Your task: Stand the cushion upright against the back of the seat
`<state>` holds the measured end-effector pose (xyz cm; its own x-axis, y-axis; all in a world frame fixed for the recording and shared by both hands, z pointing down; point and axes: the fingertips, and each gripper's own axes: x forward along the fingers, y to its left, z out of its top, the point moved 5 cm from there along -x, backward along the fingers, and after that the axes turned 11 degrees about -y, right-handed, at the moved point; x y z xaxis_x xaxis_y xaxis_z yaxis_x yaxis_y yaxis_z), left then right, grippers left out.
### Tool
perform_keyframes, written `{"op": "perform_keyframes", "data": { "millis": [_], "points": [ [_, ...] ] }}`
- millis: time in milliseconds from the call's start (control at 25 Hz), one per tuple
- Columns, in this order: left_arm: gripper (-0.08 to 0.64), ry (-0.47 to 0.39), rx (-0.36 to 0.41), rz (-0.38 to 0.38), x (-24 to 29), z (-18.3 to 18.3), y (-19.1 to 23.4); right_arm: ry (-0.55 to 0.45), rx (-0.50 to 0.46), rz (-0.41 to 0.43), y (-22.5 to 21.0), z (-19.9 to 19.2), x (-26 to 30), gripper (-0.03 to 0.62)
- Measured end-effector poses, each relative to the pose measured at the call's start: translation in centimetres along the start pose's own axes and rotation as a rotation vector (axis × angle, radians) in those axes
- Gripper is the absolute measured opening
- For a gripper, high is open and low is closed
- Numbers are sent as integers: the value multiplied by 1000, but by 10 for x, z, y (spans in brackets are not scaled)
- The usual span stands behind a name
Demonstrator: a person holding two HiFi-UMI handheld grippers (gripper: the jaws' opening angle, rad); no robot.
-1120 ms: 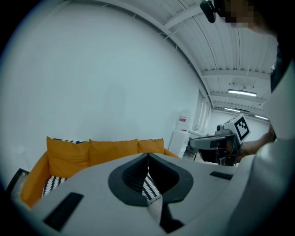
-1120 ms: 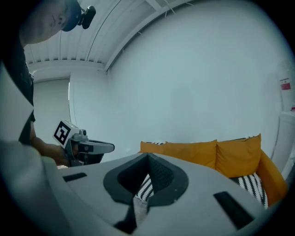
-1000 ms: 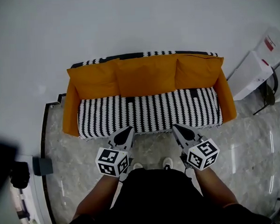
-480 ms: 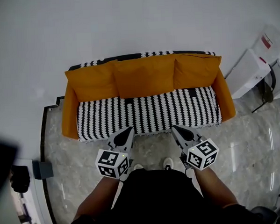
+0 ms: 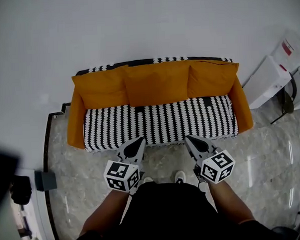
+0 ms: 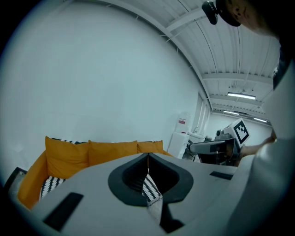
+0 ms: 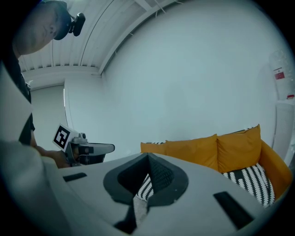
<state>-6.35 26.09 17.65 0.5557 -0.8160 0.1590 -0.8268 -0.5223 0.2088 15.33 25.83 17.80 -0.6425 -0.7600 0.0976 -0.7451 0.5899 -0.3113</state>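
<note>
Three orange cushions, left, middle and right, stand upright against the back of the sofa. In front of them lies the black-and-white patterned seat. My left gripper is shut with nothing in it and hovers just before the seat's front edge. My right gripper is likewise shut and empty beside it. The left gripper view looks over its closed jaws at the cushions. In the right gripper view the same cushions show beyond that gripper's closed tips.
The sofa has orange arms and backs onto a white wall. White cabinets stand to its right. A dark box sits on the marble floor at the left. The person's shoes are just short of the sofa.
Both grippers hold still and stay shut. Only the head camera has wobbled slightly, which shifts the sofa a little in the picture.
</note>
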Motion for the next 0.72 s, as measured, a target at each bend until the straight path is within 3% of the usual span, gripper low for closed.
{"op": "perform_keyframes", "data": {
  "millis": [720],
  "points": [
    [17, 1, 12, -9, -7, -2, -12, 17, -24, 18, 4, -1, -8, 35]
  ]
}}
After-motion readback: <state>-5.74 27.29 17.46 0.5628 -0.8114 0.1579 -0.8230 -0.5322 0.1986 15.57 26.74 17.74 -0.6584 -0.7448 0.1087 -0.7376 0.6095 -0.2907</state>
